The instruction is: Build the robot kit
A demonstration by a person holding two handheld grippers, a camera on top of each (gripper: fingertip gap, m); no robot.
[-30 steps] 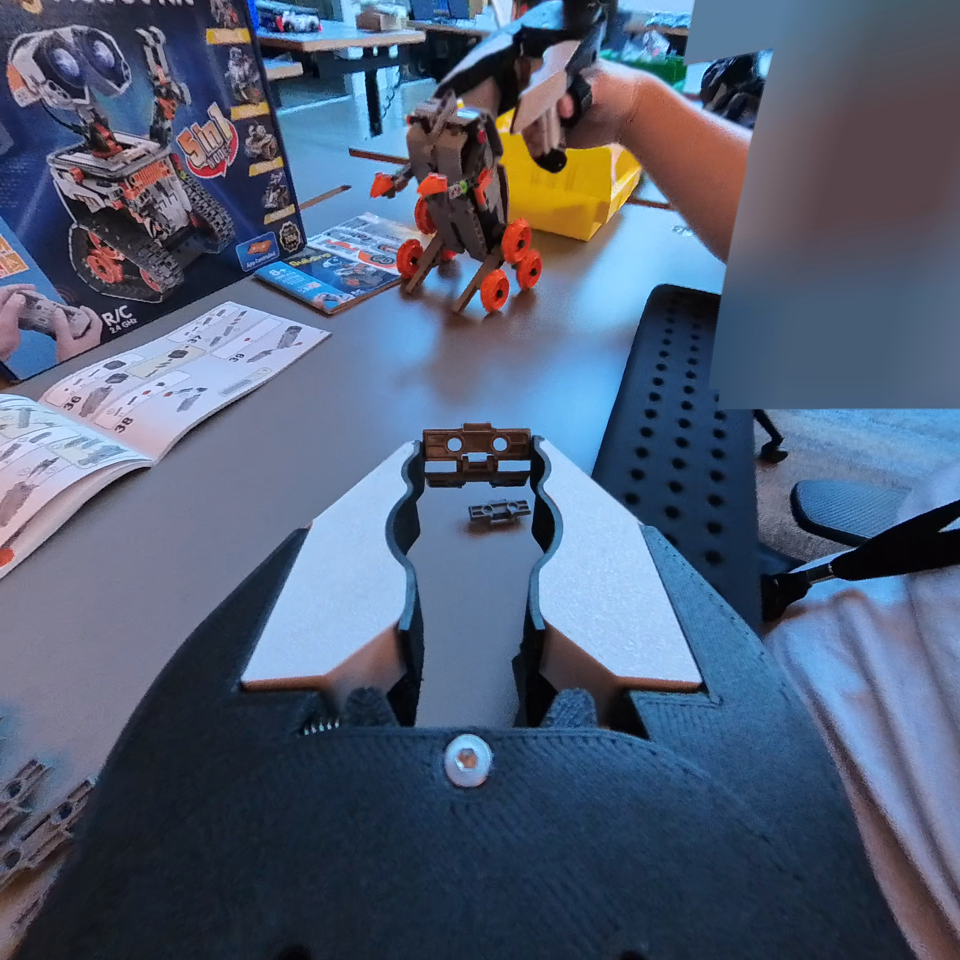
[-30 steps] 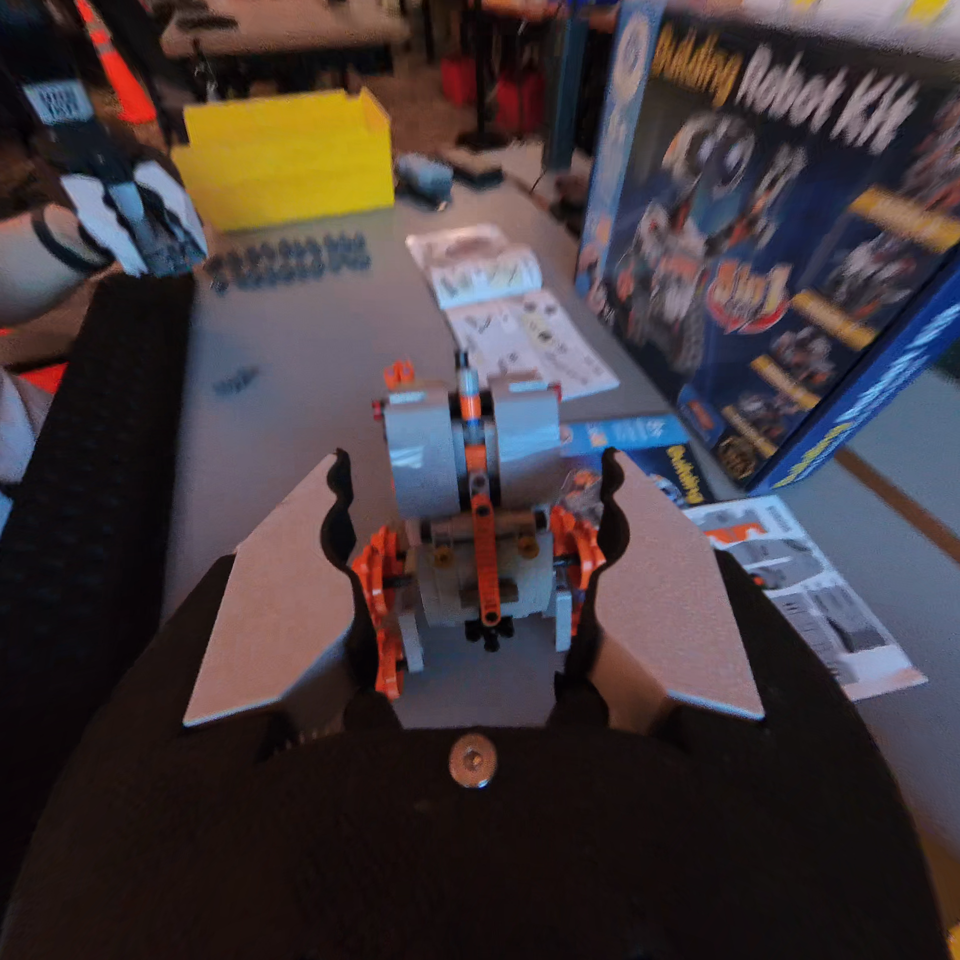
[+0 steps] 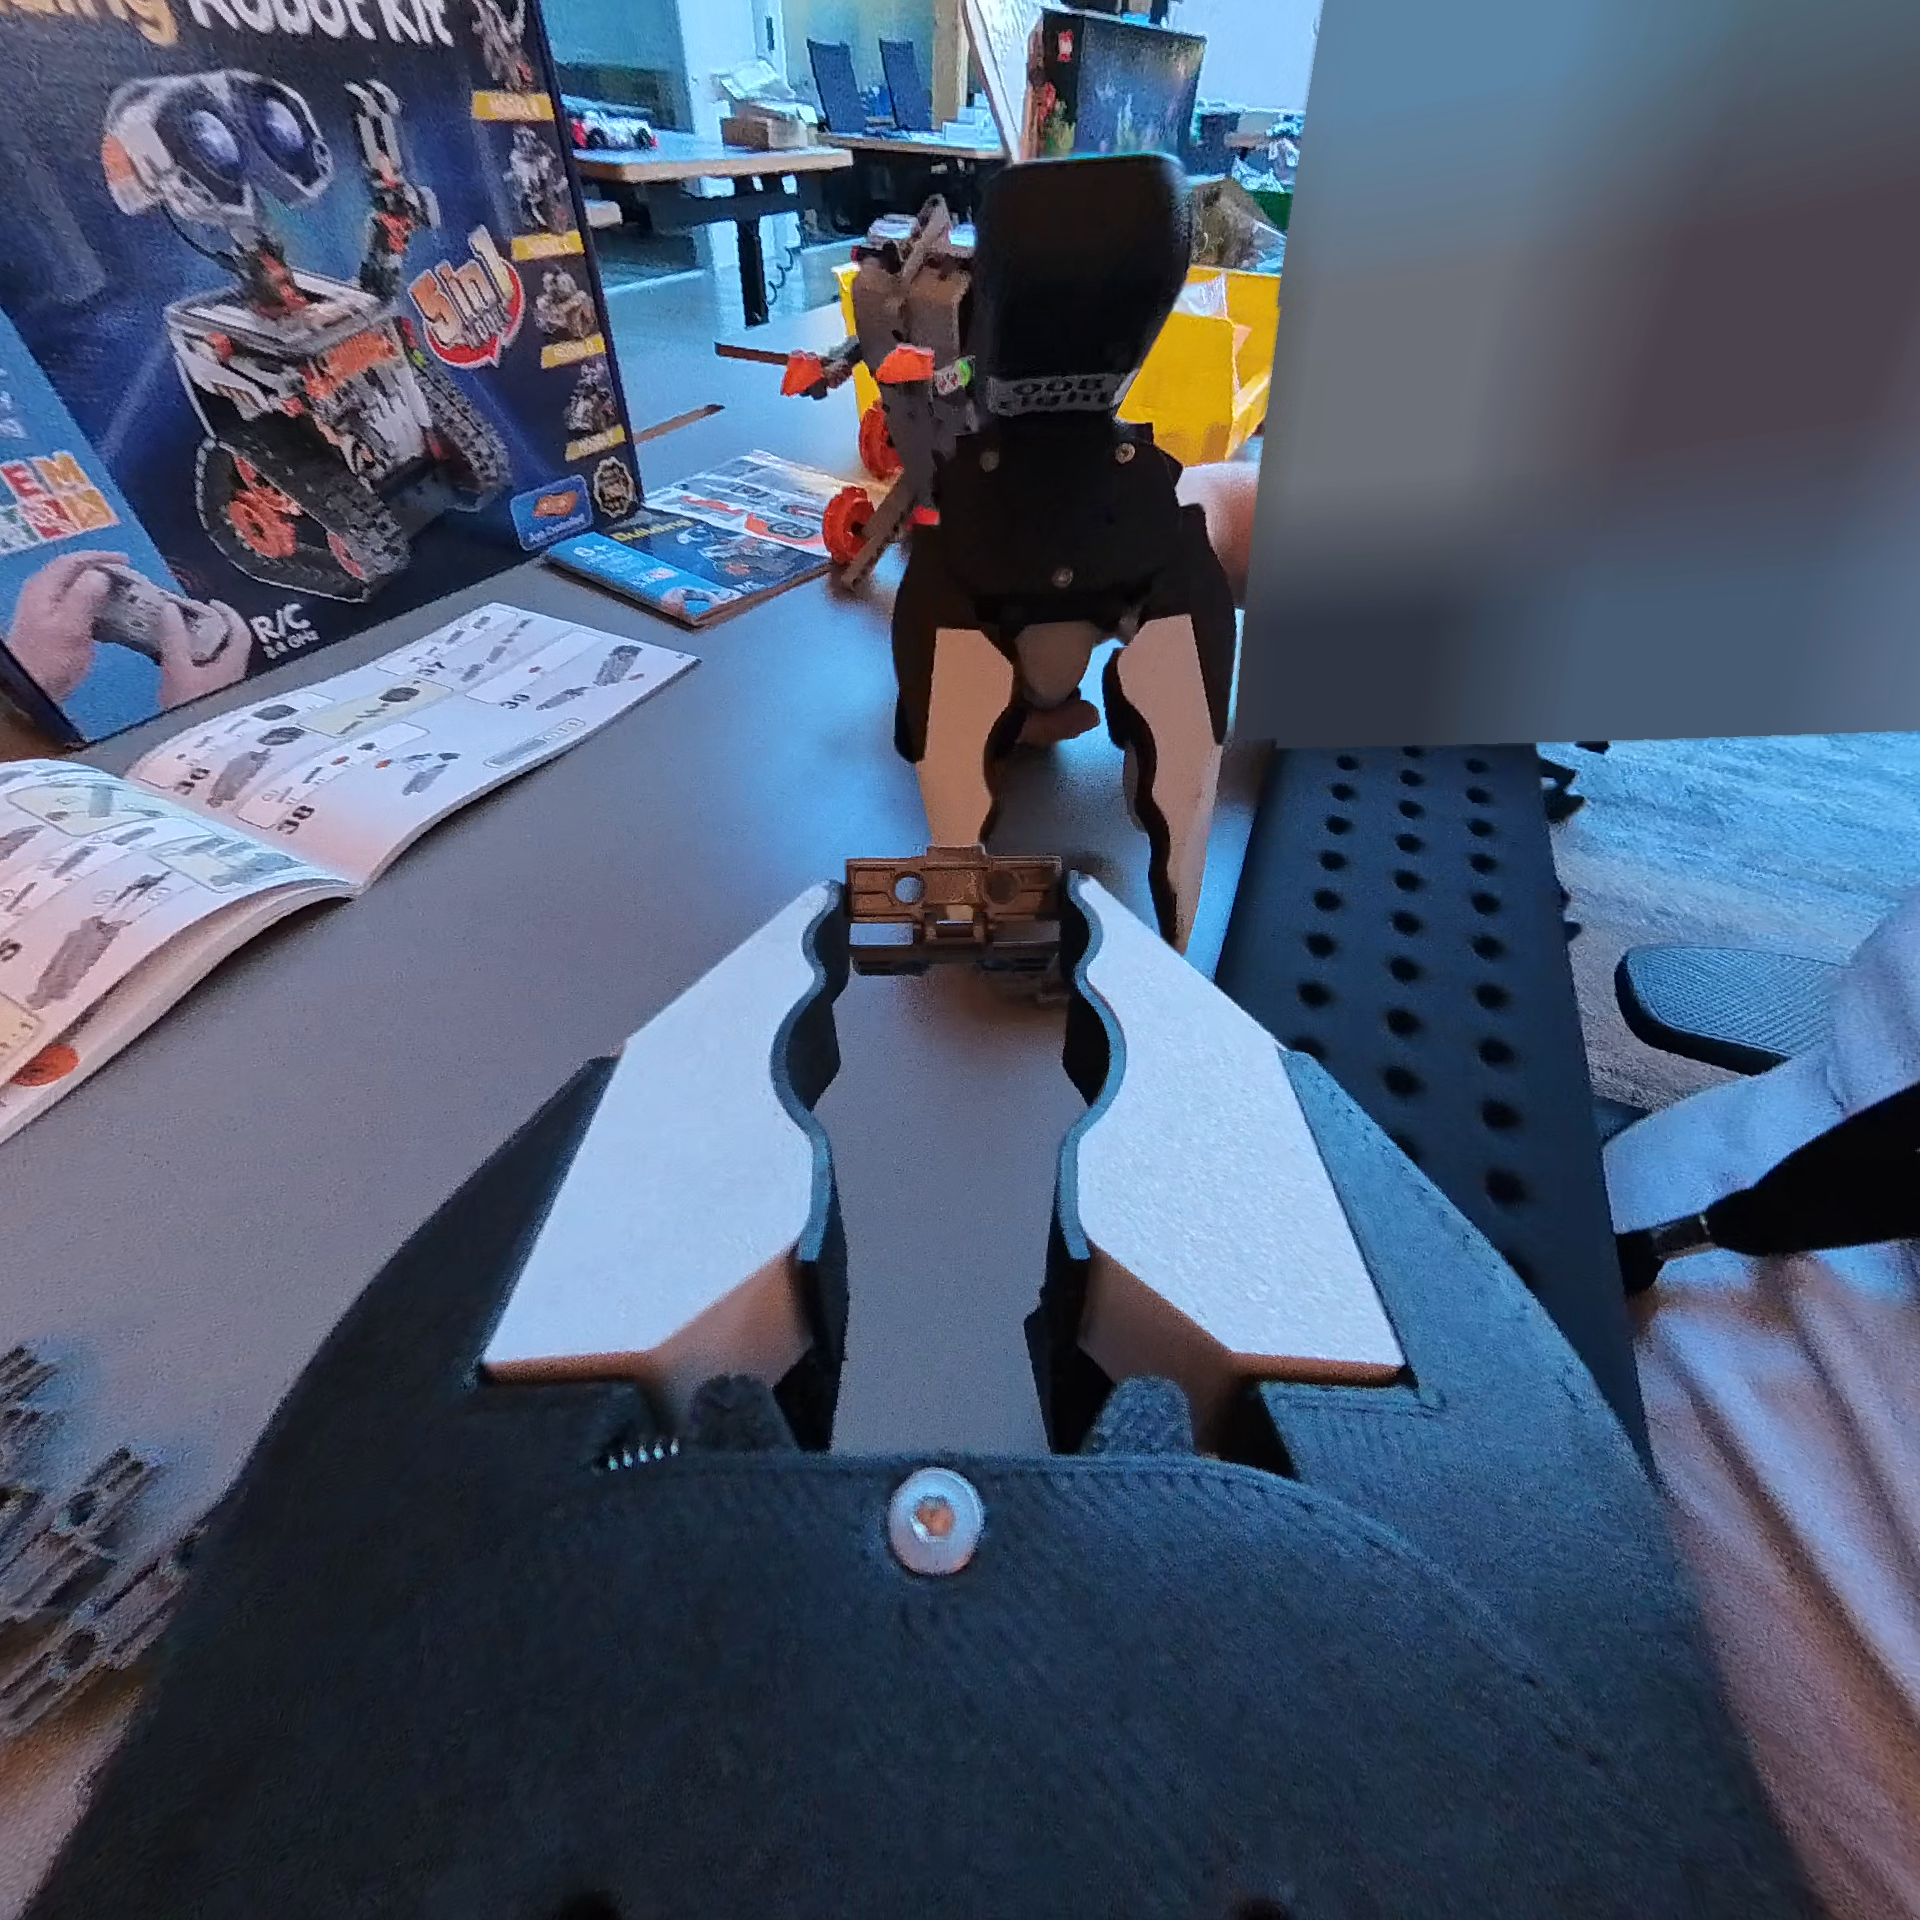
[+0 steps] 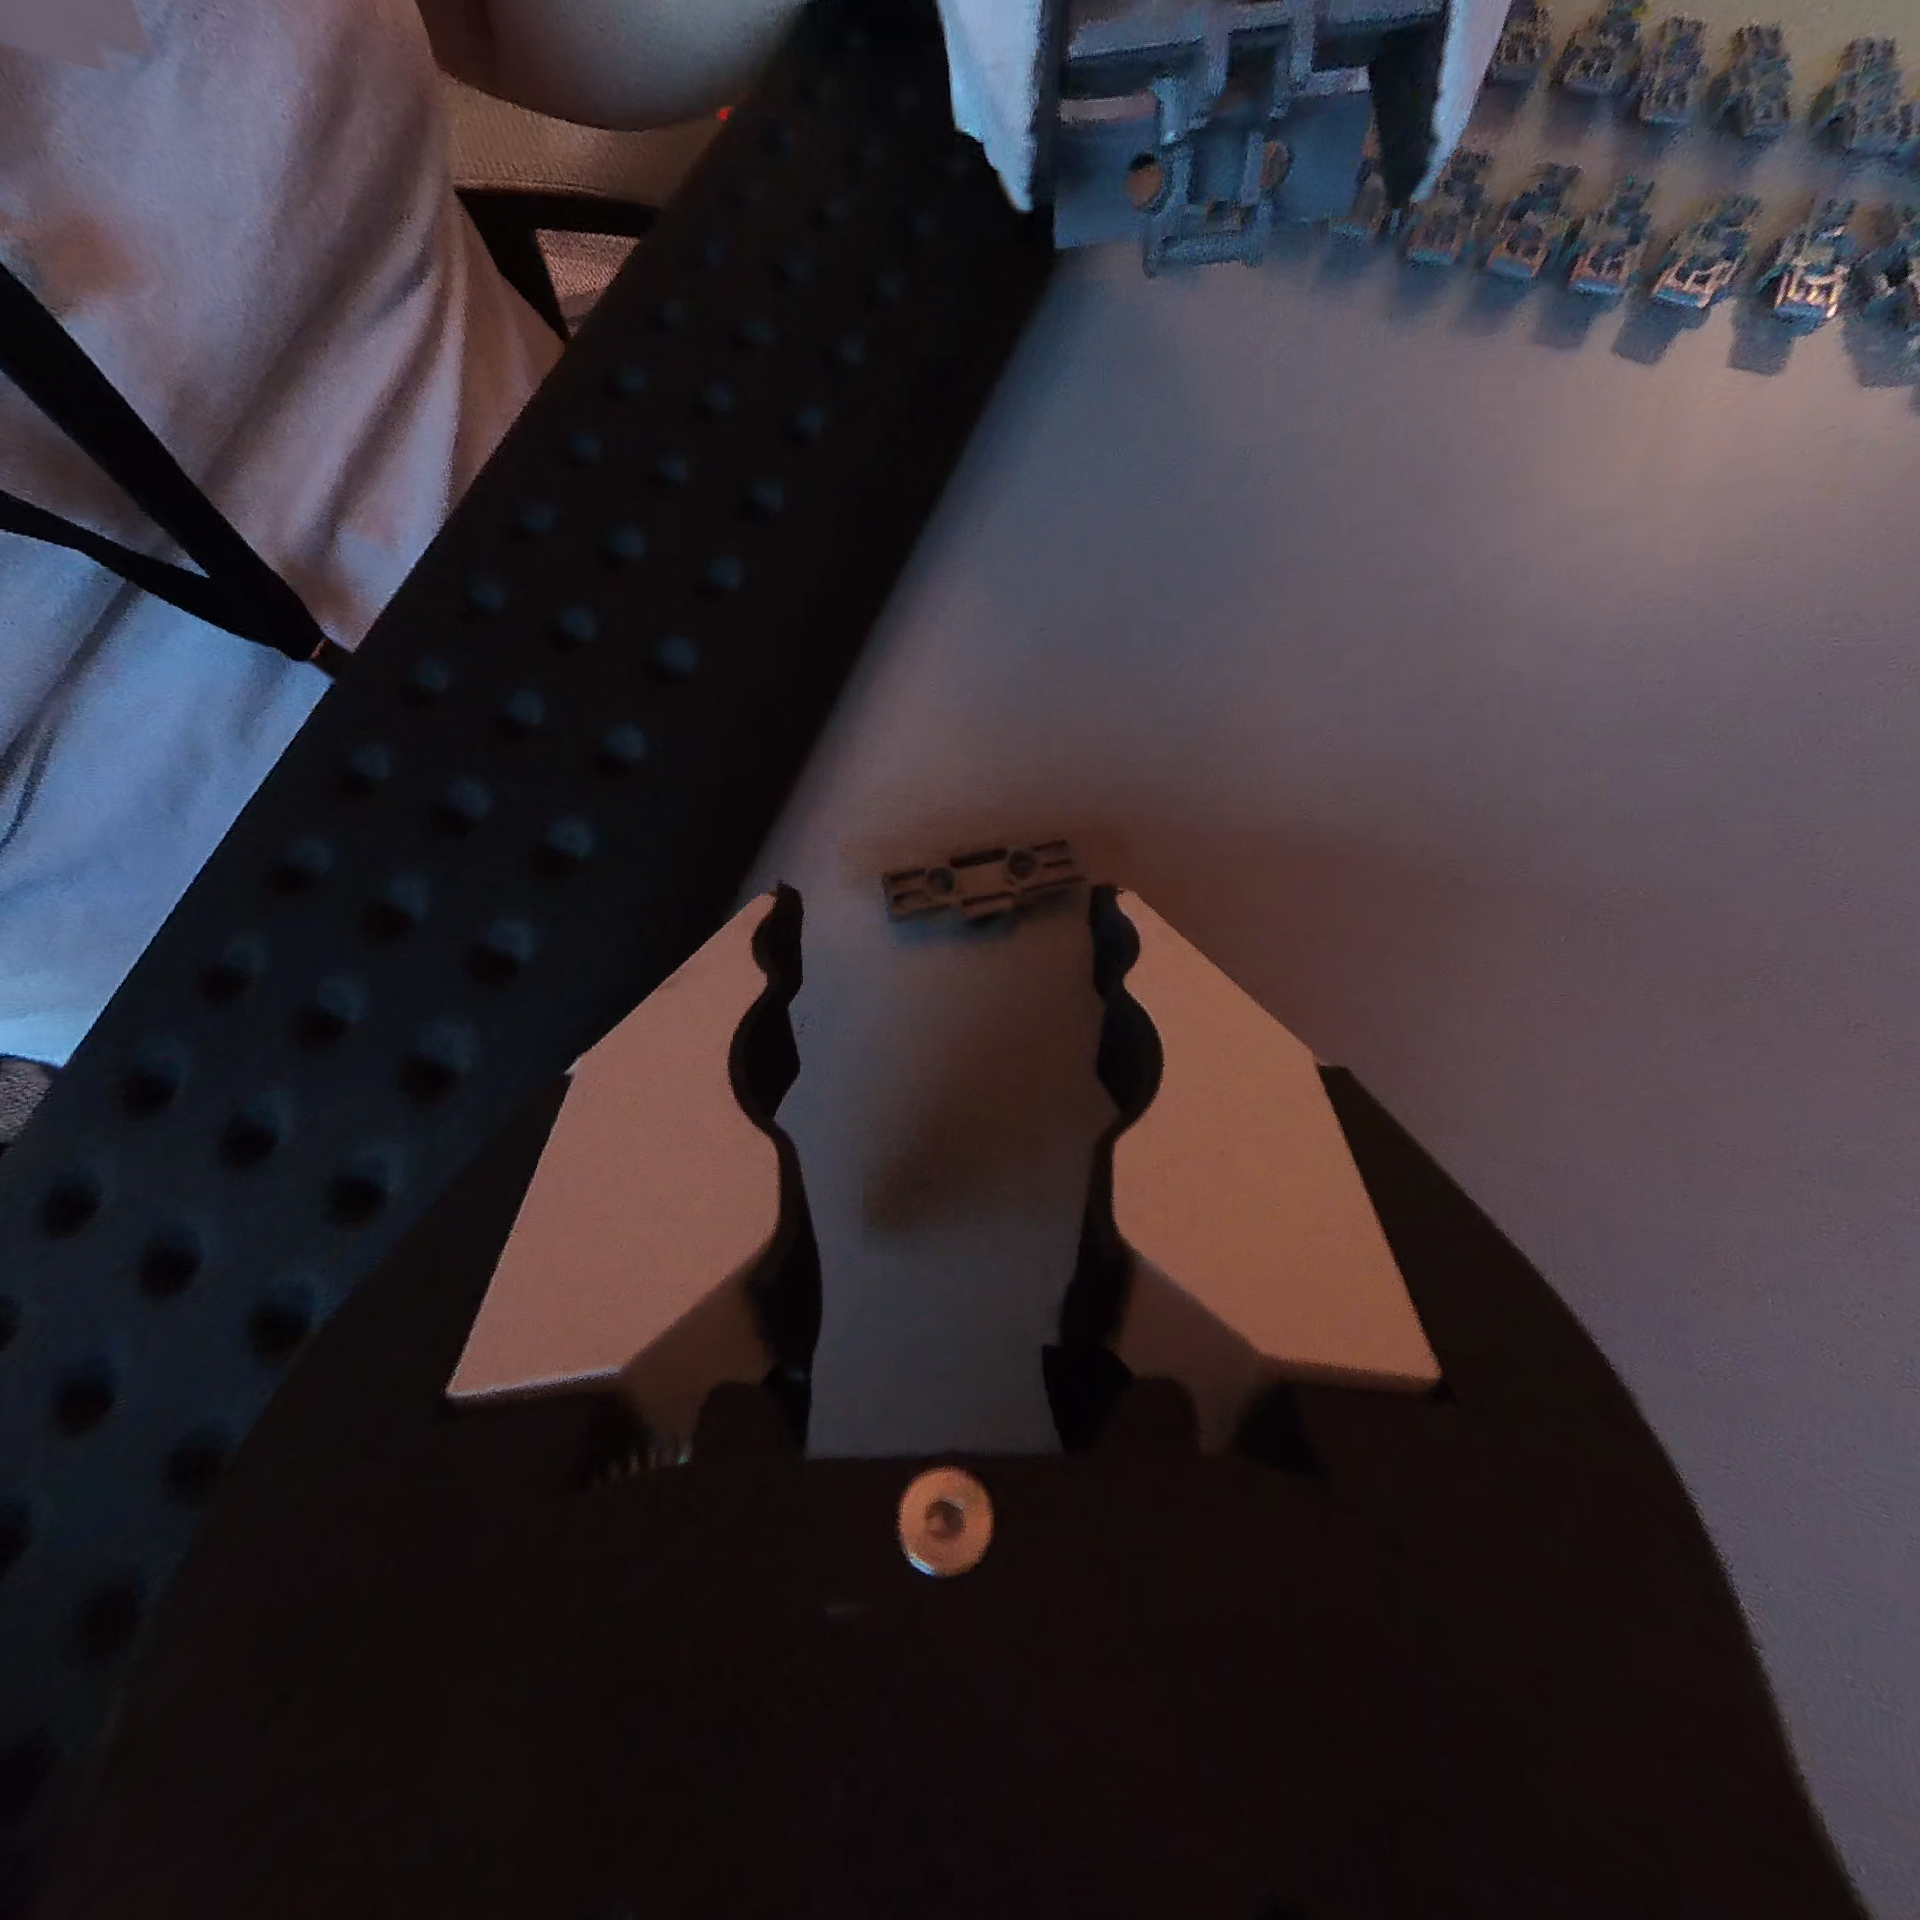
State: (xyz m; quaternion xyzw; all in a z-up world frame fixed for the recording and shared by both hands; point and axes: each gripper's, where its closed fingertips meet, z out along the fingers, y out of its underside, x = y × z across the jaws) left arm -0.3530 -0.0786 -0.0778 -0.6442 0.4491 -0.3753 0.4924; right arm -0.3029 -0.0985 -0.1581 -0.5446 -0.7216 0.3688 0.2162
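left gripper (image 3: 954,914) jaws pinch a brown track link (image 3: 954,906); right gripper (image 4: 945,909) jaws spread over a grey link (image 4: 977,879) on the counter (image 4: 1455,727).

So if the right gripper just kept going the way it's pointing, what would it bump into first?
Most likely the small grey link piece lying on the table, just ahead of the open right gripper and roughly between its fingertips; the exact gap is hard to judge.

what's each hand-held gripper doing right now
Left hand-held gripper: shut on the brown block piece.
Right hand-held gripper: open, empty, just above a small grey piece.
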